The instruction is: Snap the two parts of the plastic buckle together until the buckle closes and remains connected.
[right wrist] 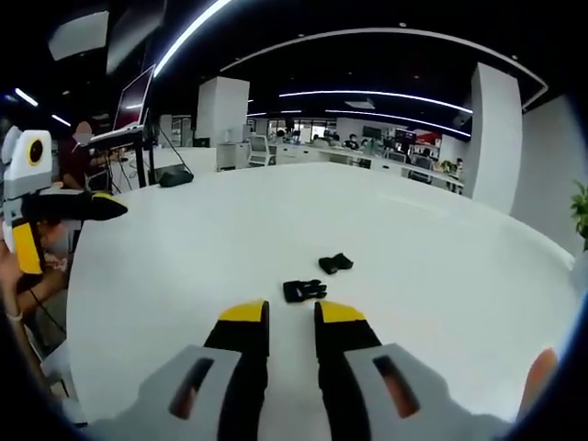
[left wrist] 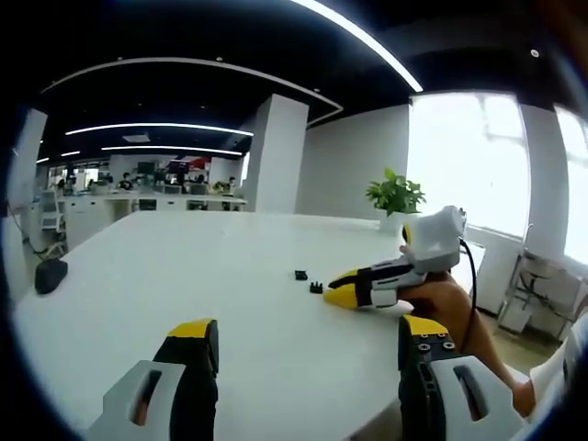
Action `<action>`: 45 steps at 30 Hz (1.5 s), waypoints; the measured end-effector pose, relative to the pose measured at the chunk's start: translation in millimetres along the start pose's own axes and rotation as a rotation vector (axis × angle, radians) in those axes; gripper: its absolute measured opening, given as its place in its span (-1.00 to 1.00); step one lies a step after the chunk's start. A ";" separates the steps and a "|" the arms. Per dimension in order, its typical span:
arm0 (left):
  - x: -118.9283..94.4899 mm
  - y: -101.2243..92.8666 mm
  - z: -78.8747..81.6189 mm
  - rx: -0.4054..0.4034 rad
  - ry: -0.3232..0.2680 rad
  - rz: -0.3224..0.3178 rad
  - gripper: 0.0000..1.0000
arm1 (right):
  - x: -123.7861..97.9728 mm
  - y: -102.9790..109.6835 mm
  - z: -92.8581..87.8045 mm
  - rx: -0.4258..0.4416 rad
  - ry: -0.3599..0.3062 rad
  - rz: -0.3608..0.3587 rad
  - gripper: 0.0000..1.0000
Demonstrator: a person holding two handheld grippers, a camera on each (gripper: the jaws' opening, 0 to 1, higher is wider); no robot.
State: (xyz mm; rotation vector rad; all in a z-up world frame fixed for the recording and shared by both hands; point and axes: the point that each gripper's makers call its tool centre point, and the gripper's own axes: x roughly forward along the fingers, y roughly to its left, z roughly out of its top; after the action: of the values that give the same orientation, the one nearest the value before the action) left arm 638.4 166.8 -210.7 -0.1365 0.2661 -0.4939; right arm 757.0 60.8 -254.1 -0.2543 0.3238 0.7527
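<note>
Two small black buckle parts lie apart on the white table (right wrist: 441, 266). In the right gripper view the nearer buckle part (right wrist: 304, 290) sits just ahead of the right gripper (right wrist: 291, 317), whose yellow-tipped jaws are drawn close together with only a narrow gap and nothing held between them; the farther buckle part (right wrist: 335, 264) lies a little beyond and to the right, not touching the first. In the left gripper view the same two pieces show as tiny dark shapes near mid-table, just in front of the right gripper's tip. The left gripper (left wrist: 308, 338) hangs over the near edge of the table with its jaws spread wide — empty. A potted plant (left wrist: 396, 197) stands in its white pot at the far side of the table by the bright window, and a dark rounded object (left wrist: 50, 274) — too blurred to identify — rests at the table's left edge.
</note>
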 end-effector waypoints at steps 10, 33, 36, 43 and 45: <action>-3.1 3.6 1.0 -0.006 -0.007 0.005 0.63 | 1.0 -0.2 1.6 -0.001 0.002 0.007 -0.68; -5.7 6.0 1.3 -0.012 -0.012 0.011 0.63 | -0.8 4.0 3.3 -0.020 -0.015 0.025 -0.89; -5.2 6.0 1.1 -0.013 -0.012 0.011 0.63 | -0.3 5.4 1.7 -0.008 -0.005 0.028 -0.79; -2.6 4.9 0.9 -0.011 -0.007 0.006 0.63 | -0.2 8.2 2.9 0.004 0.003 -0.005 -0.57; -2.0 4.4 0.5 -0.010 -0.004 0.004 0.63 | 0.8 10.3 3.2 0.013 0.006 -0.007 -0.51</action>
State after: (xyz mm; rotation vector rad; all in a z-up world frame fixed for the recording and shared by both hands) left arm 638.8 171.6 -210.6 -0.1469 0.2654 -0.4883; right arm 750.8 69.6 -252.6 -0.2452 0.3336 0.7426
